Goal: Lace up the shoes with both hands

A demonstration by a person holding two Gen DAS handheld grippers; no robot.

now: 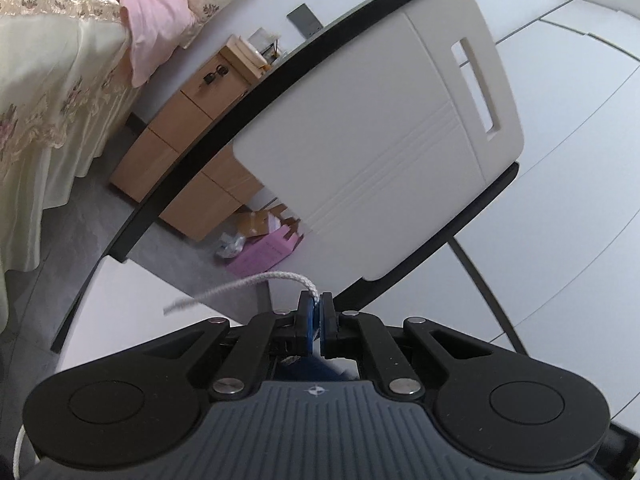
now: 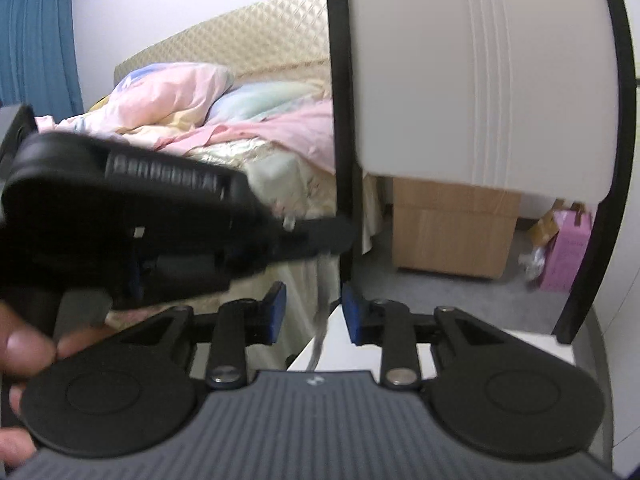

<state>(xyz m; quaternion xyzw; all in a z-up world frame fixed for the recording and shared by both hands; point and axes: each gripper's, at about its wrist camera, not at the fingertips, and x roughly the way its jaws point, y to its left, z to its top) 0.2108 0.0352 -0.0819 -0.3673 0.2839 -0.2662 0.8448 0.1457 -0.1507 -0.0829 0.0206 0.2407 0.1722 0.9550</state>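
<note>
My left gripper is shut on a white shoelace. The lace's free end arcs out to the left of the blue pads and ends frayed. My right gripper stands open. A pale, blurred strand of lace hangs in the gap between its pads without being pressed. The left gripper's black body crosses the right wrist view from the left, just above the right gripper's fingers. A person's hand shows at the lower left. No shoe is in either view.
A white chair back with a black frame stands close ahead of both grippers. Below lies a white tabletop. Behind are a bed with pink bedding, a wooden cabinet and a pink box on the grey floor.
</note>
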